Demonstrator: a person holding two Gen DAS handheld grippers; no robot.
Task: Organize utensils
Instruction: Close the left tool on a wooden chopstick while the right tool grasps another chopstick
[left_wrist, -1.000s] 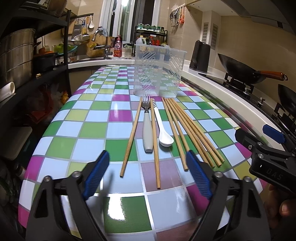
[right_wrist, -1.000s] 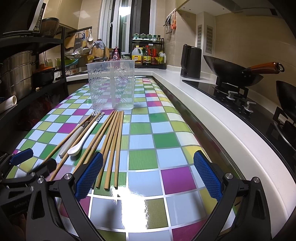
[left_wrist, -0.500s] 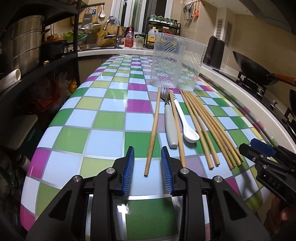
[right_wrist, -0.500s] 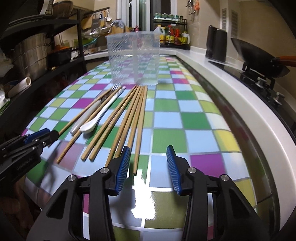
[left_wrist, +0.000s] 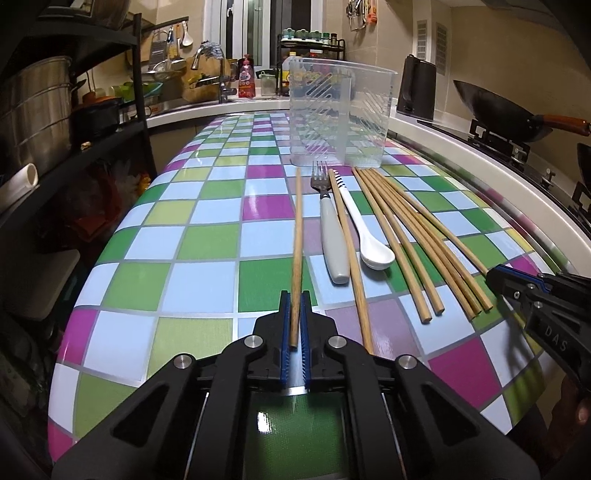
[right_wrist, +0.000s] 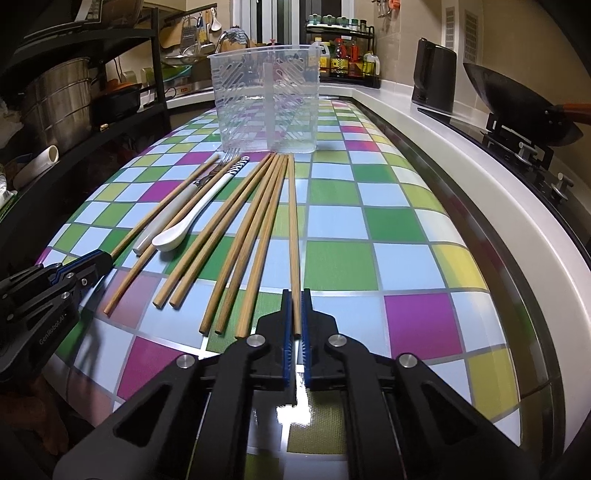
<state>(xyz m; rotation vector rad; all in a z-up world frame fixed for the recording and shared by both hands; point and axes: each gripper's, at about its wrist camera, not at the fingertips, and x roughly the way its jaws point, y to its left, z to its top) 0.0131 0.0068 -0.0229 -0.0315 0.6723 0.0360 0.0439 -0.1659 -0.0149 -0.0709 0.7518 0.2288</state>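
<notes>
Each gripper is clamped on the near end of one chopstick lying on the worktop (left_wrist: 207, 236), the left gripper (left_wrist: 294, 321) on the leftmost chopstick (left_wrist: 297, 236), the right gripper (right_wrist: 295, 321) on the rightmost chopstick (right_wrist: 292, 229), both long axes pointing ahead to the clear holder (left_wrist: 340, 114).

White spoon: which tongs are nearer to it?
Left. The left tongs grip the leftmost chopstick, close beside the white spoon; the right tongs grip the rightmost chopstick, beyond several others.
</notes>
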